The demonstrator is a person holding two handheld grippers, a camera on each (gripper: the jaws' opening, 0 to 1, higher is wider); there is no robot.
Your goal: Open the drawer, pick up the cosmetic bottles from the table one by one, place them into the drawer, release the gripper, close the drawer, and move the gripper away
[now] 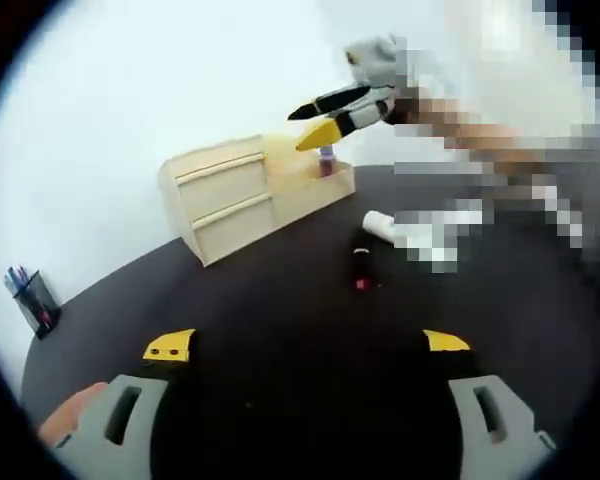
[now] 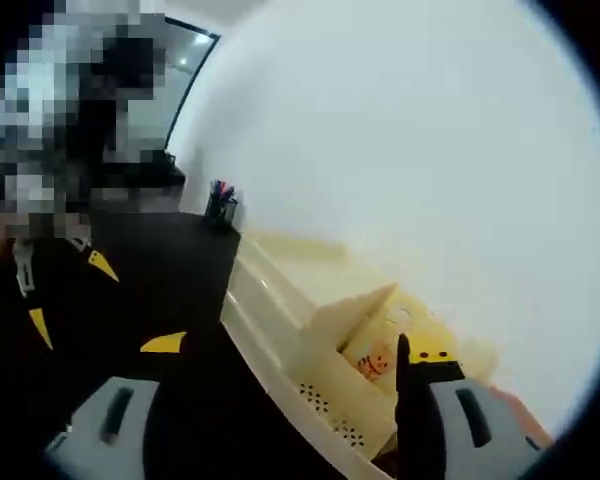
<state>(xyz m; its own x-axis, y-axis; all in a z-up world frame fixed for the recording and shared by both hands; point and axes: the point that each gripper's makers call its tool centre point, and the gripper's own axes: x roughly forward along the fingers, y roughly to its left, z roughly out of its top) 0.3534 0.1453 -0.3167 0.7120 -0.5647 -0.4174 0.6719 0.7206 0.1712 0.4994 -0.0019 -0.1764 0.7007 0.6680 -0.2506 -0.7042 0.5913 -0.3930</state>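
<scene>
In the left gripper view, the left gripper [image 1: 308, 345] hangs over the dark table [image 1: 280, 400] with its jaws spread wide and nothing between them. Ahead of it lie a dark cosmetic bottle [image 1: 362, 268] and, farther right, a white bottle [image 1: 379, 224]. Beyond them, the right gripper [image 1: 325, 118] hovers above the open drawer [image 1: 320, 180] of the pale wooden drawer unit [image 1: 220, 200], where another bottle [image 1: 326, 160] stands. A pen holder [image 1: 32, 298] sits far left. In the right gripper view, the right gripper [image 2: 285, 350] is spread open over the drawer [image 2: 350, 400].

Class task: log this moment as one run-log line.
drawer: open, one bottle inside | right gripper: above drawer, open | left gripper: open | table: white bottle, dark bottle
</scene>
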